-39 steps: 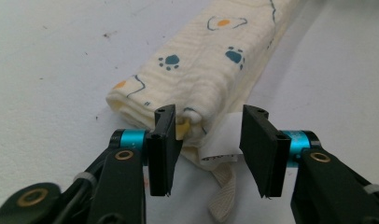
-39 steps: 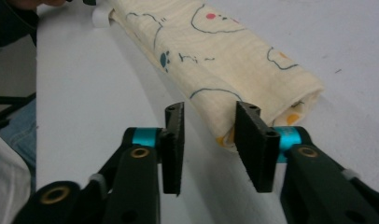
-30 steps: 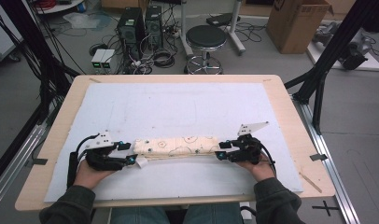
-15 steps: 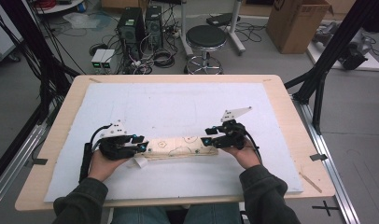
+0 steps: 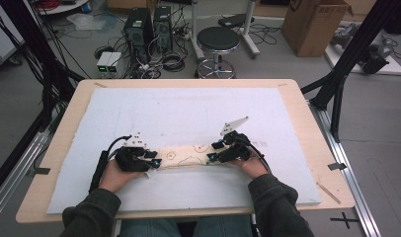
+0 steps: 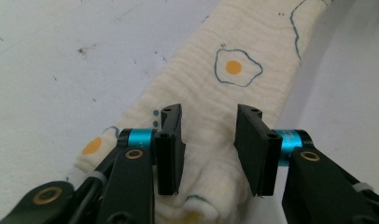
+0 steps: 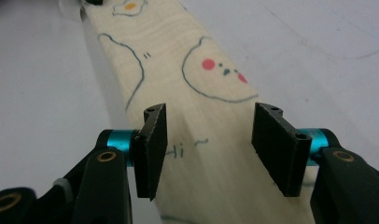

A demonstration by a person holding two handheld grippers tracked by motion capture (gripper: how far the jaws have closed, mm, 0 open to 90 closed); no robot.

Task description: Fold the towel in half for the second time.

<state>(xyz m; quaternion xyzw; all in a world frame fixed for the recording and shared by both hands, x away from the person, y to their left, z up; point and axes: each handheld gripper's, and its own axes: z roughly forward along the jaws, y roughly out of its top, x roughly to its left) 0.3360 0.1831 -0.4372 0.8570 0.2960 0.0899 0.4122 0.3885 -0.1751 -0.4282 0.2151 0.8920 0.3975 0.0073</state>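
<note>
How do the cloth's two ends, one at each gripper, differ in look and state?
At the left gripper, the cloth end is bunched and wrinkled, printed with fried eggs. At the right gripper, the end lies flat and smooth, printed with a bear face and "Hi". At both ends the open jaws straddle the cream fabric on the white mat.

Lab, computer towers [image 5: 148,24], cables, camera rig

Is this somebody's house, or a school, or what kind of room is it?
Probably a lab or workshop, not a house. Computer towers stand on the floor amid tangled cables, a black frame stands beside the wooden table, and a person works a printed cloth with two hand-held grippers.
</note>
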